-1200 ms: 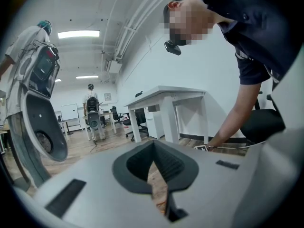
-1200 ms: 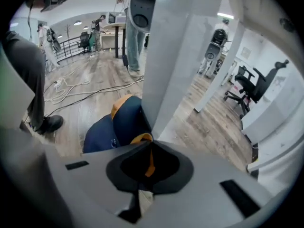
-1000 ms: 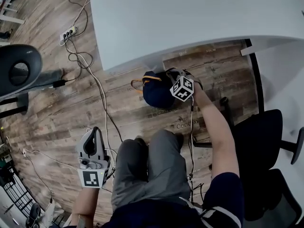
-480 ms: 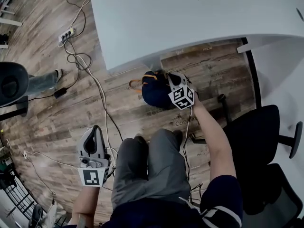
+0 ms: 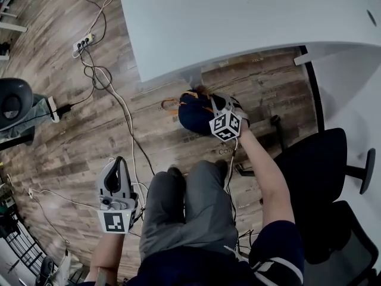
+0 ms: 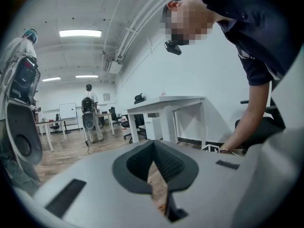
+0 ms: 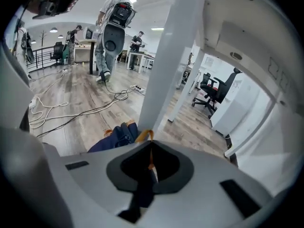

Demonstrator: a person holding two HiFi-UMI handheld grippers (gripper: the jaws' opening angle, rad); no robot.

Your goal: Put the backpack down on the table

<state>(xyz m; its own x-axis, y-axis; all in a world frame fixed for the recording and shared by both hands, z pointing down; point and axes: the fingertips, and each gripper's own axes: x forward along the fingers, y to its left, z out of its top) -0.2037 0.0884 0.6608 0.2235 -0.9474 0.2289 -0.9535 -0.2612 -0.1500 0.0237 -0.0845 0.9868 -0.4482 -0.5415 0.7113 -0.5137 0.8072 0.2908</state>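
Head view shows a navy, orange-trimmed backpack [image 5: 194,118].

Your head view looks steeply down on floor [image 5: 77,136] & table [image 5: 238,22]. Right gripper view sits low, sharing backpack [image 5: 193,115] w/ it. Left gripper view faces level.

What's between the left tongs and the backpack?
Head view: only wood floor, crossed by a white cable, lies between the left tongs and the backpack.
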